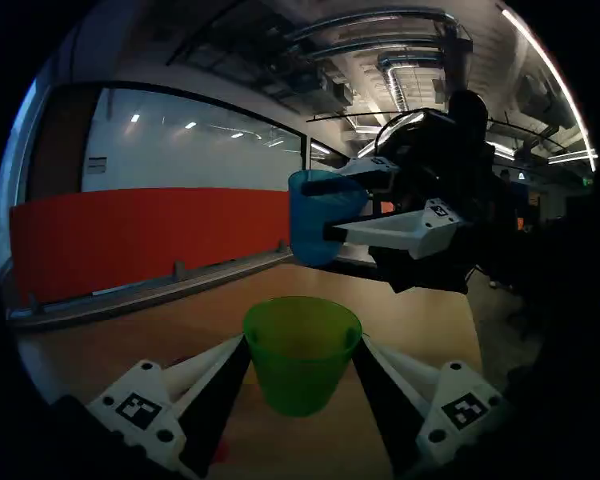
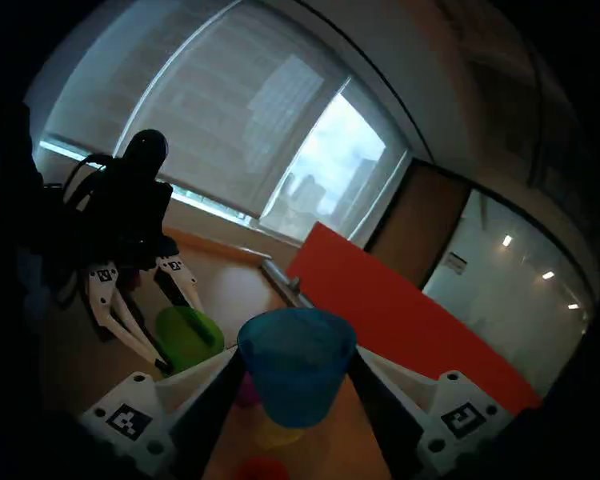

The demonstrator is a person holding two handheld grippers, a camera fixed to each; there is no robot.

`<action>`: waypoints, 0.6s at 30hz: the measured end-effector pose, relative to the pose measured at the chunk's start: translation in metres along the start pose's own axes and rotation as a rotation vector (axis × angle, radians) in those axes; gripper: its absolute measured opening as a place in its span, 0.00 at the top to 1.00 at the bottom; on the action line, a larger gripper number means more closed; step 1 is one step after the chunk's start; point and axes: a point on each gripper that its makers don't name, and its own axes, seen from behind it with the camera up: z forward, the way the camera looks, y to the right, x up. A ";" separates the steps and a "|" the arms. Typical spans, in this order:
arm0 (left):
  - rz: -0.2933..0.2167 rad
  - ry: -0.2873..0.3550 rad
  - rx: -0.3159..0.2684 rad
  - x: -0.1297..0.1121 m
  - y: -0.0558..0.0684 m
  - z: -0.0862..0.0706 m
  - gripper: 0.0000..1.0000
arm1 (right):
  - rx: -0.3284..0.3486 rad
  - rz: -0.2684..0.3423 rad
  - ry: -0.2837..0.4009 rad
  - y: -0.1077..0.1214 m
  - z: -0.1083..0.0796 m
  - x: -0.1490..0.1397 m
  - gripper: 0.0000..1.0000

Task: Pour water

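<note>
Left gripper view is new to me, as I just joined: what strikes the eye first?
A translucent green plastic cup, gripped by the left gripper, sits low at centre. Above it, farther off, the right gripper holds a translucent blue plastic cup. A long orange-red wall panel runs behind at left.

A wooden bench (image 1: 140, 340) is stretching toward a red panel (image 1: 140, 232), which is running beneath a glass partition (image 1: 196, 144). Silver ducts (image 1: 396, 76) are crossing the ceiling. A roller blind (image 2: 212, 112) is covering most of a bright window (image 2: 336, 164).
</note>
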 end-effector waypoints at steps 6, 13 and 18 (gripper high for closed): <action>0.003 0.003 -0.003 0.002 0.000 0.000 0.15 | -0.006 -0.073 -0.003 0.005 0.003 0.008 0.11; 0.003 0.012 -0.008 0.006 0.001 0.002 0.15 | -0.013 -0.162 -0.008 0.009 0.006 0.017 0.11; 0.010 0.012 -0.007 0.006 0.002 0.003 0.15 | -0.019 -0.220 -0.008 0.013 0.007 0.025 0.11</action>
